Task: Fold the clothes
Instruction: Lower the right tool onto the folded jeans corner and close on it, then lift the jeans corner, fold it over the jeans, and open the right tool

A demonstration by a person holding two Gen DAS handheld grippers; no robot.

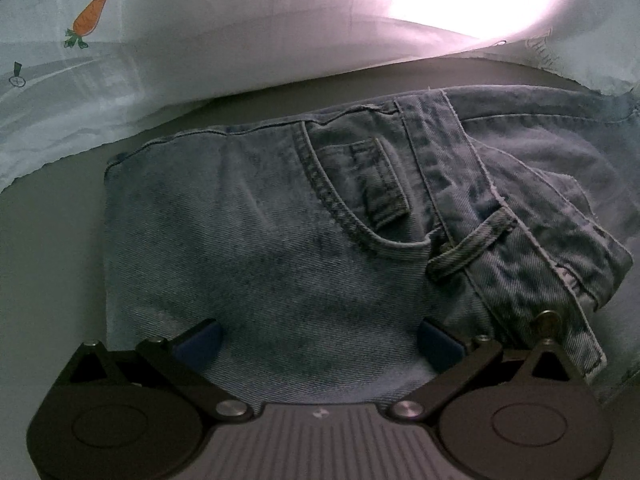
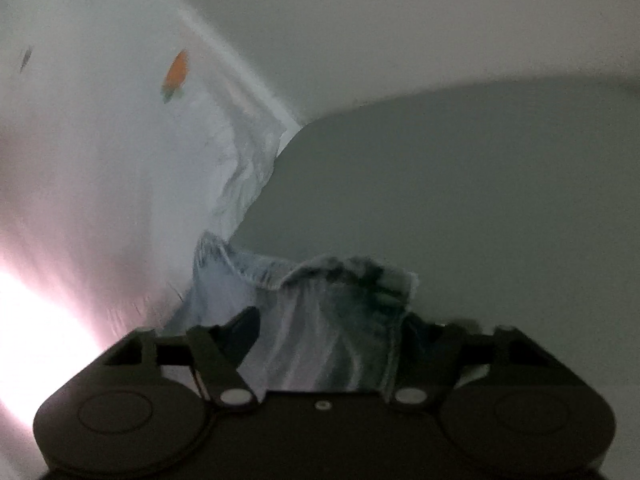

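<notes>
Light blue jeans [image 1: 280, 240] lie folded on a grey table [image 1: 48, 260], with the waistband, a front pocket and a belt loop [image 1: 472, 244] facing up. My left gripper [image 1: 320, 344] is open just over the denim near its front edge, its blue pads wide apart and nothing pinched. In the blurred right wrist view, a bunched edge of the jeans [image 2: 320, 300] stands up between the fingers of my right gripper [image 2: 332, 332]. Those fingers stand apart. The left fingertip [image 2: 244, 332] shows, and denim hides the right one.
A white cloth with a carrot print [image 1: 92, 16] hangs behind the table; it fills the left of the right wrist view as the carrot-print cloth [image 2: 176, 72]. A bright glare lights it. Bare grey table [image 2: 480, 200] stretches to the right of the jeans.
</notes>
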